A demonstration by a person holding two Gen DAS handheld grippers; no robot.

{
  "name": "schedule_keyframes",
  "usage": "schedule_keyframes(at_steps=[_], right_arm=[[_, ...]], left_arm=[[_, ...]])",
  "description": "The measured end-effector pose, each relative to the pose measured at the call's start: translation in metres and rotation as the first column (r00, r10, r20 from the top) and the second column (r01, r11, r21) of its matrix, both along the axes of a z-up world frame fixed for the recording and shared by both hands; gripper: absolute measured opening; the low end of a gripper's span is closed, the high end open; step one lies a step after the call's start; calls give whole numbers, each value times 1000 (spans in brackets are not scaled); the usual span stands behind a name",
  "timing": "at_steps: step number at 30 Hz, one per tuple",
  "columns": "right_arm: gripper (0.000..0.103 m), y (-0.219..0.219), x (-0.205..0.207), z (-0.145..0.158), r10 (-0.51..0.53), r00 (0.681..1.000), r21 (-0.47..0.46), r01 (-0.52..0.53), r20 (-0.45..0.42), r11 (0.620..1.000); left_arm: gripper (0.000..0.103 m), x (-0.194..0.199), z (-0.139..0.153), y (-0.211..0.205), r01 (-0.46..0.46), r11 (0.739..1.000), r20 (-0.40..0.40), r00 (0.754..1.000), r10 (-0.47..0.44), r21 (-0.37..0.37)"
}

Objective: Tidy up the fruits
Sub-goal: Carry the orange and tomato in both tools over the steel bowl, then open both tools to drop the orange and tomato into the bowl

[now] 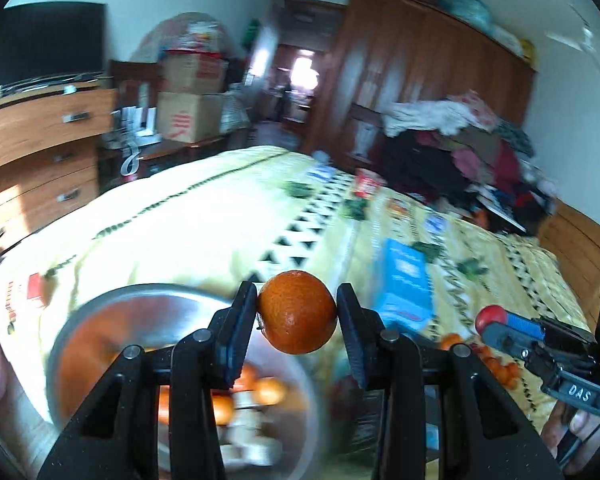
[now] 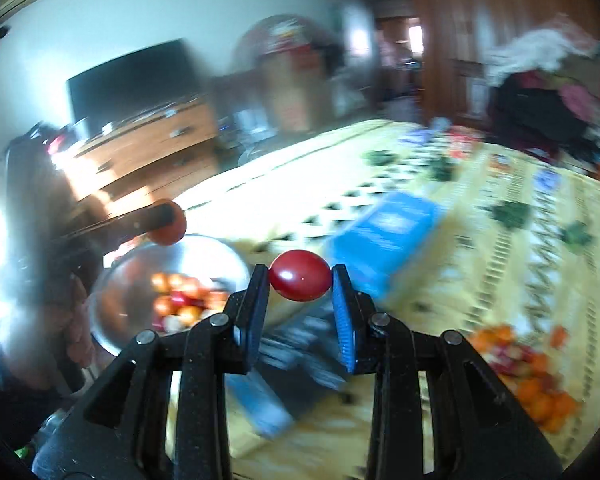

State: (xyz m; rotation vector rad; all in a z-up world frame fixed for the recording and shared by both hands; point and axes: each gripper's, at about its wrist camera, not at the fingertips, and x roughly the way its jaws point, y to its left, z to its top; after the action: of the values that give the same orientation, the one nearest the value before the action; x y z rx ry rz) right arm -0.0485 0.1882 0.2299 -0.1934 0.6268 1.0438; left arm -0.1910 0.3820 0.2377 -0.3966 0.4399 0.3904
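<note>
My left gripper is shut on an orange tangerine, held in the air above the bed. Below and left of it lies a steel bowl with several orange and red fruits inside. In the right wrist view my right gripper is shut on a small red fruit. The same bowl shows at its lower left, with the tangerine in the left gripper above the rim. The right gripper with its red fruit also appears at the right of the left wrist view.
A yellow patterned bedspread covers the bed. A blue box lies beyond the grippers, a dark book below the right one. Loose orange and red fruits lie heaped at the right. Drawers and a clothes pile flank the bed.
</note>
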Motion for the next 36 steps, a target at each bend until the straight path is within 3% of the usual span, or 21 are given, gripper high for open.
schedule_keyframes(at_steps=[5, 10, 17, 28, 36], right_arm=[[32, 86, -33, -27, 134, 990, -90, -137, -40, 986], [32, 132, -54, -57, 179, 982, -183, -186, -58, 965], [32, 151, -56, -72, 170, 982, -241, -185, -83, 953], [32, 161, -59, -74, 162, 981, -250, -184, -108, 951], [32, 168, -56, -97, 154, 964, -265, -209, -217, 941]], left_arm=[[42, -26, -33, 52, -68, 996, -67, 996, 65, -59], [42, -33, -68, 77, -84, 990, -130, 989, 70, -109], [42, -44, -81, 79, -83, 987, -144, 988, 64, -135], [42, -38, -90, 83, -72, 986, -181, 983, 44, -153], [42, -35, -103, 85, -60, 983, -224, 974, 19, -176]])
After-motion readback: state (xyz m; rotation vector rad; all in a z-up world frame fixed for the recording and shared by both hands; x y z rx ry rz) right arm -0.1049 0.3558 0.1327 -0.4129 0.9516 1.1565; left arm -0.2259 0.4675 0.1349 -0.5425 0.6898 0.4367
